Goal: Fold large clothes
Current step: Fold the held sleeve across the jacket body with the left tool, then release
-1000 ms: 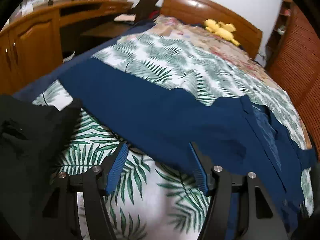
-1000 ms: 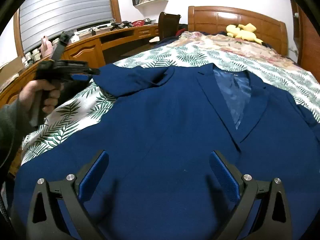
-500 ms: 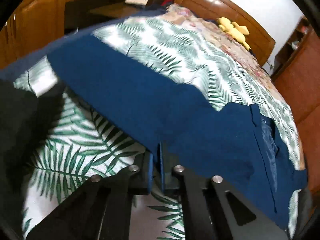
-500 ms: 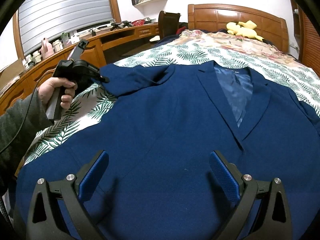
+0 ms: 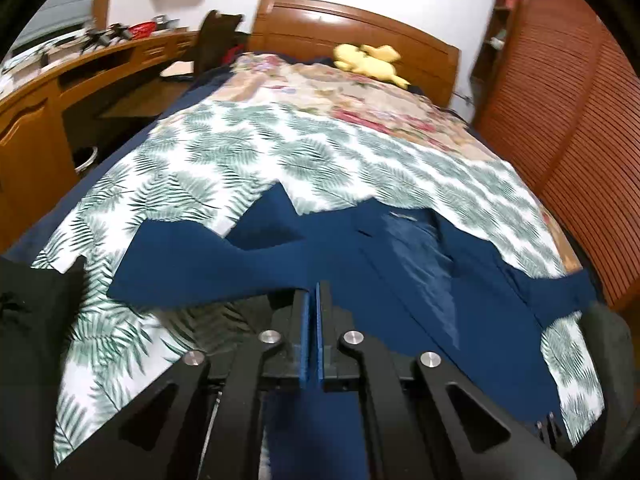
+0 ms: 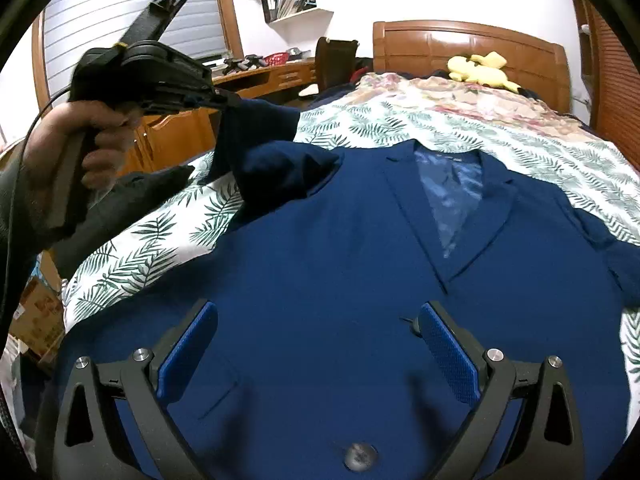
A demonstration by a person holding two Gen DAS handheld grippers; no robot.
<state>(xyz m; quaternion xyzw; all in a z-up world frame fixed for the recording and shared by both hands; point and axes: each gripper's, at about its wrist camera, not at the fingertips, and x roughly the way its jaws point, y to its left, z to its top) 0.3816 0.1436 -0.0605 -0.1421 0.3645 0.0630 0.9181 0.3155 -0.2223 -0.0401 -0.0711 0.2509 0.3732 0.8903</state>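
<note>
Blazer (image 6: pixel 340 280), navy, lies front-up on the leaf-print bed (image 6: pixel 140 252). Left gripper (image 6: pixel 224 101) is clamped on the sleeve (image 6: pixel 260 152), lifted off the bed; how much cloth sits between the pads probably isn't much, so it could slip mid-fold. Right gripper (image 6: pixel 316 344) hovers wide apart over the chest, holding nothing.

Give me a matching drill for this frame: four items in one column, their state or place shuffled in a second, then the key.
Items:
1. left gripper
2. right gripper
3. jacket sleeve
4. yellow plush toy

States or places:
A. jaws open above the jacket front
B. by the headboard
C. lifted off the bed
D. jaws shut on blue fabric

Pairs: 1-D, 2-A, 3-C, 4-B
</note>
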